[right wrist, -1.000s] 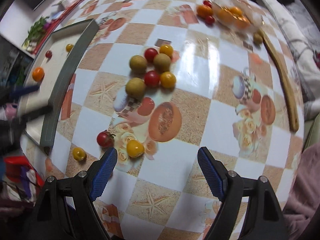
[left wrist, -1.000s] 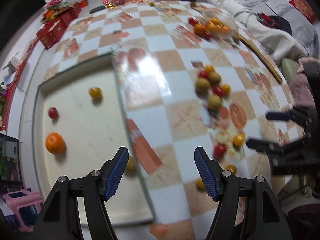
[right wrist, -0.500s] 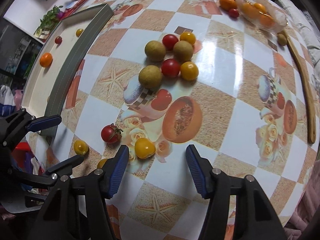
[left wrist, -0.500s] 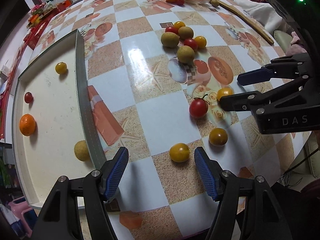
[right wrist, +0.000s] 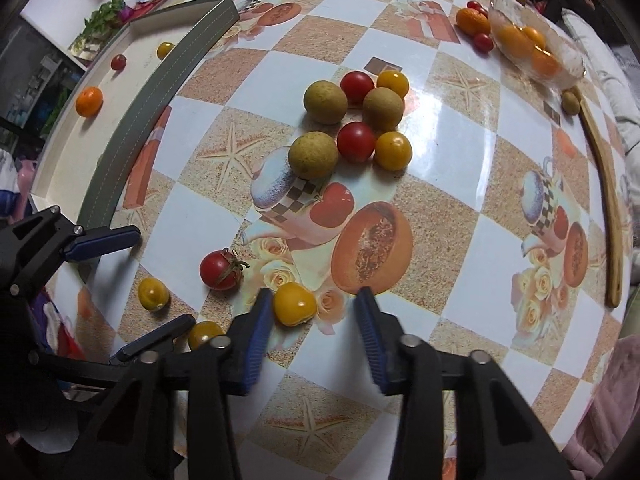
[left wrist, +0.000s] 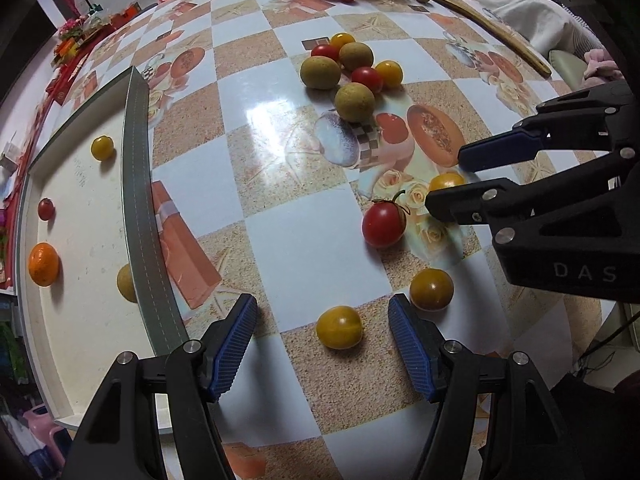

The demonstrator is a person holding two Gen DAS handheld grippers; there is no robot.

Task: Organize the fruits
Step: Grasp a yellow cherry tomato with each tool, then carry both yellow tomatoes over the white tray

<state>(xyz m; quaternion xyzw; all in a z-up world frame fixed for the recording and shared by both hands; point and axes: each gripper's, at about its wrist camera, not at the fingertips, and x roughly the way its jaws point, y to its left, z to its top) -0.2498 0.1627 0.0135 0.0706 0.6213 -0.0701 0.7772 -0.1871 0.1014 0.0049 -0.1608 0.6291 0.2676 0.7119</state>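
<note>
Checkered glossy counter [right wrist: 460,152] held scattered fruits; right tongs [right wrist: 316,322], closing but not yet clamped, straddled a small round yellow tomato [right wrist: 294,304] off-centre, likely to roll away, while left tongs [left wrist: 322,338] stood apart.

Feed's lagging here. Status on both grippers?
Left gripper open over a yellow tomato. Right gripper jaws closing, second yellow tomato between, not clamped. Red tomato close beside.
</note>
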